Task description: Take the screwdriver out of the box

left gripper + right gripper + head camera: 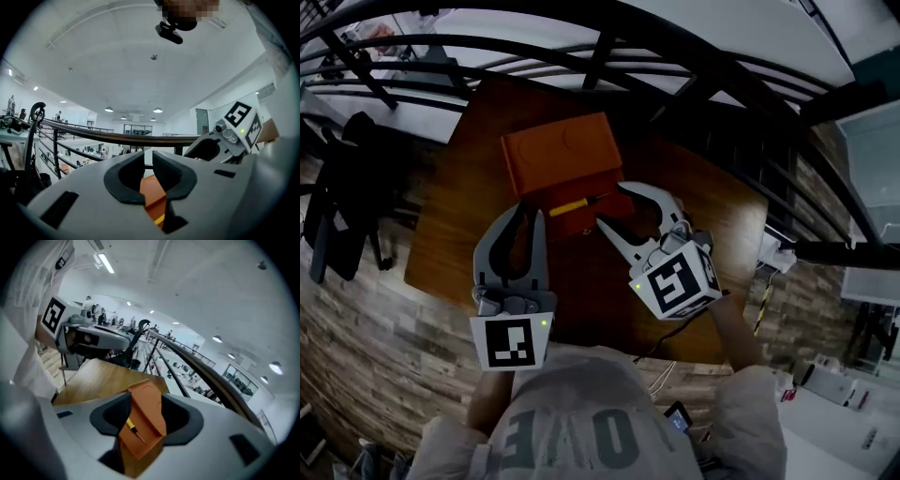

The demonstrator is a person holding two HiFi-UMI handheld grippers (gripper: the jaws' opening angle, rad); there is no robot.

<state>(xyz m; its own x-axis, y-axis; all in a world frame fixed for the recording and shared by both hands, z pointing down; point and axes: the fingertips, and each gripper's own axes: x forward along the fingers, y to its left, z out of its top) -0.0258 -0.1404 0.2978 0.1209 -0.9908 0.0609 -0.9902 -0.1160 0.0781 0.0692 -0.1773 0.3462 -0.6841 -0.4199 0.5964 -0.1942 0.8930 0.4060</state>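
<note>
An orange box (pixel 558 155) stands open on the wooden table (pixel 455 234), its lid tipped back. The screwdriver (pixel 574 205), with a yellow handle and thin shaft, lies in the box's front part. My right gripper (pixel 612 206) is open wide just right of the shaft's tip, with nothing between the jaws. In the right gripper view the box (pixel 146 408) and screwdriver (pixel 131 426) show beyond my right gripper (pixel 146 401). My left gripper (pixel 531 212) hovers at the box's front left, empty, its jaws a narrow slit apart. The left gripper view shows that gripper (pixel 148 157) and the box (pixel 152 192).
A dark metal railing (pixel 609 52) runs behind the table, with a drop to a lower floor beyond it. A black chair (pixel 342 197) stands at the left. The person's sleeves and shirt fill the bottom of the head view.
</note>
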